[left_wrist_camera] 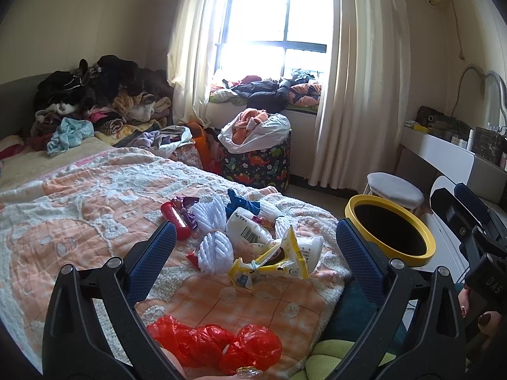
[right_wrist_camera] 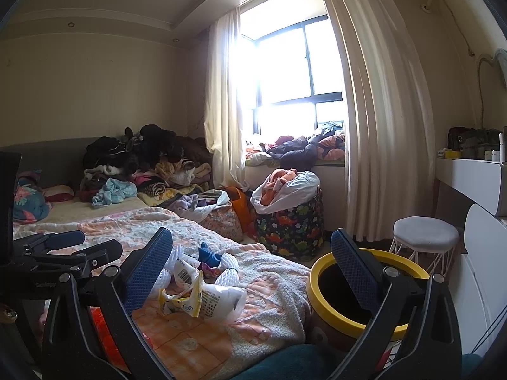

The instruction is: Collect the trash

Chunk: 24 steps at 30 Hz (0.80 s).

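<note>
A heap of trash lies on the orange and white bedspread (left_wrist_camera: 79,209): a yellow snack wrapper (left_wrist_camera: 272,261), white plastic bags (left_wrist_camera: 250,228), white foam fruit nets (left_wrist_camera: 215,250), a red tube (left_wrist_camera: 174,218), a blue scrap (left_wrist_camera: 242,202). A crumpled red plastic bag (left_wrist_camera: 215,345) lies nearest. My left gripper (left_wrist_camera: 253,247) is open and empty above the heap. My right gripper (right_wrist_camera: 250,253) is open and empty, between the heap (right_wrist_camera: 196,297) and the yellow-rimmed bin (right_wrist_camera: 355,288). The bin (left_wrist_camera: 389,231) stands beside the bed's right edge.
Piles of clothes (left_wrist_camera: 95,95) cover the bed's far end. A dinosaur-print hamper (left_wrist_camera: 256,158) with a stuffed white bag stands by the curtained window. A white stool (left_wrist_camera: 396,190) and a white dresser (left_wrist_camera: 443,152) stand to the right.
</note>
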Available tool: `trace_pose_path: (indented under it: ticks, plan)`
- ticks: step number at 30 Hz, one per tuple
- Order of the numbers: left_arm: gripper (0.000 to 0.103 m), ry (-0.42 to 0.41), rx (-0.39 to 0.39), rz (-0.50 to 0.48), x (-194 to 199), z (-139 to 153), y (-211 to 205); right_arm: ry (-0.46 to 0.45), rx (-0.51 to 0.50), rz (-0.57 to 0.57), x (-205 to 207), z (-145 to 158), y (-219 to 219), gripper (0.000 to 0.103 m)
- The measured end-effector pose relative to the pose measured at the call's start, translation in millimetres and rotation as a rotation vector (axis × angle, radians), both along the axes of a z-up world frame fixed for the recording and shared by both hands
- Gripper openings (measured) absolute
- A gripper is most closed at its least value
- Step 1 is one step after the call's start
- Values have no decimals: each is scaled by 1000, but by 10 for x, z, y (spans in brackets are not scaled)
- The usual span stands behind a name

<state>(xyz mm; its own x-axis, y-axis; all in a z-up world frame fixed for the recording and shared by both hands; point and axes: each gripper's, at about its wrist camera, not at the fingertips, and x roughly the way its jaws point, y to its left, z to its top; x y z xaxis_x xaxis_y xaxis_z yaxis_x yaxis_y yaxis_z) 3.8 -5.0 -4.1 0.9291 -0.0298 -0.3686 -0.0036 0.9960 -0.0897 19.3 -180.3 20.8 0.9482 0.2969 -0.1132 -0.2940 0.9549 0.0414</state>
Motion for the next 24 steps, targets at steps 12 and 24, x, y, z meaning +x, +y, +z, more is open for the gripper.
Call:
trace_pose_path:
  ticks: [12,24]
  plan:
    - [93,-1,1,-3,0,4,12,-1,4,6,3,4,-7,97]
    - [93,2,-5,-3,14,8,9,19,2,28,20,12,14,97]
